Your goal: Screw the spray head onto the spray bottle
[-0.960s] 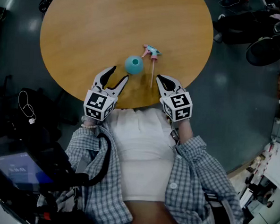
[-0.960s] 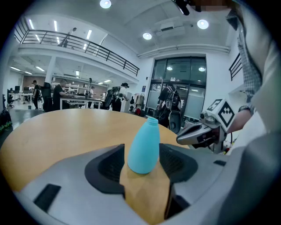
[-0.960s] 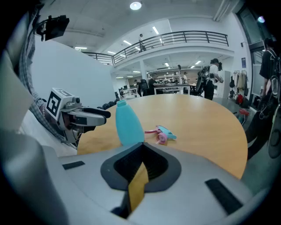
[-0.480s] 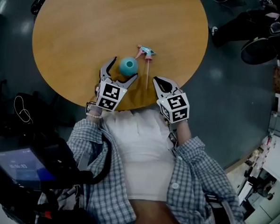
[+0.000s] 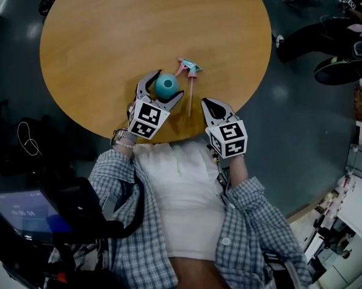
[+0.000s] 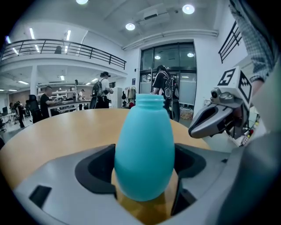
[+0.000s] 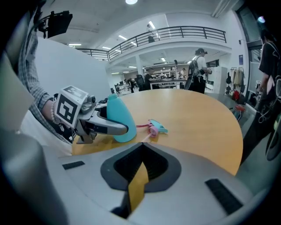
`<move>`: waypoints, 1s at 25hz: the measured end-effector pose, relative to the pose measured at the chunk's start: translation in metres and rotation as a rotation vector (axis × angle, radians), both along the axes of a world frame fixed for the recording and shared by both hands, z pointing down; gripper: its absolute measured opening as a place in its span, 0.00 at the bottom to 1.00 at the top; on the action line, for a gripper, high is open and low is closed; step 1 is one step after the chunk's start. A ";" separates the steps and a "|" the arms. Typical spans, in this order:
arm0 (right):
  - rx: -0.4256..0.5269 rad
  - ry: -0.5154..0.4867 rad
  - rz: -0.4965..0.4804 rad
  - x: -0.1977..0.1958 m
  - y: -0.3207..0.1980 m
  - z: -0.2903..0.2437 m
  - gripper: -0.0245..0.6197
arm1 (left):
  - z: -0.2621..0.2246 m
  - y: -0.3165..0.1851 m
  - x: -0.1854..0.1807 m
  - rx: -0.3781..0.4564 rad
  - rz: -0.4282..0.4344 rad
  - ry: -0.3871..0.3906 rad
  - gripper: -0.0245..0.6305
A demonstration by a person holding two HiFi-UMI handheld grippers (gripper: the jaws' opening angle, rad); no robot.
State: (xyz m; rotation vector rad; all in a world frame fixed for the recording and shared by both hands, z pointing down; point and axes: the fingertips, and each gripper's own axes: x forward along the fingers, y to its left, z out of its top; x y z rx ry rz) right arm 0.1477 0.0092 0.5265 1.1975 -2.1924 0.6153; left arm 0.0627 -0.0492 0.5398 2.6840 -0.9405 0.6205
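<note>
Left tongs [image 5: 165, 85] closing around the teal egg-shaped plastic spray bottle [image 6: 144, 149], which stands upright near the round wooden worktop's [image 5: 102, 32] front edge. Pads not yet pressing. Judgement: grip the belly squarely and keep the neck vertical. Right tongs [image 5: 209, 103] together, empty. Pink-and-teal spray head [image 5: 190, 67] lies just beyond the bottle, with its thin tube running between the two tongs.

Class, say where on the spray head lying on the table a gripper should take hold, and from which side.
Grip the spray head across its chunky teal-and-pink body, probably from above: it lies flat on the table, and its thin tube offers little to hold.
</note>
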 end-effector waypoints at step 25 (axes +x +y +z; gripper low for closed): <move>-0.364 0.058 -0.408 -0.035 -0.128 0.055 0.34 | 0.000 -0.004 0.006 -0.033 0.003 -0.005 0.65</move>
